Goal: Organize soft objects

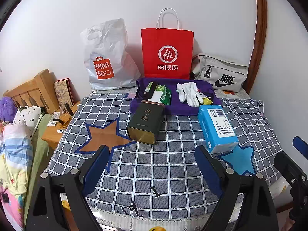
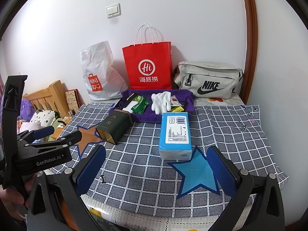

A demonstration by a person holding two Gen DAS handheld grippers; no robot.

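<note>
A blue tissue pack [image 1: 217, 128] [image 2: 175, 134] lies on the checked cloth by a blue star patch [image 2: 196, 175]. A dark green tin [image 1: 146, 122] [image 2: 114, 126] lies on its side near an orange star patch [image 1: 104, 134]. Behind them a purple cloth tray [image 1: 173, 111] [image 2: 146, 117] holds white gloves [image 1: 187, 93] [image 2: 161, 102], green packets [image 1: 163, 95] [image 2: 140, 104] and small items. My left gripper [image 1: 152, 165] is open and empty, short of the tin and pack. My right gripper [image 2: 156, 165] is open and empty, just short of the tissue pack.
A white Miniso bag [image 1: 107, 57] [image 2: 100, 73], a red paper bag [image 1: 167, 52] [image 2: 148, 67] and a grey Nike pouch [image 1: 221, 73] [image 2: 207, 80] stand against the wall. A wooden bed frame, nightstand and bedding [image 1: 15, 144] lie to the left.
</note>
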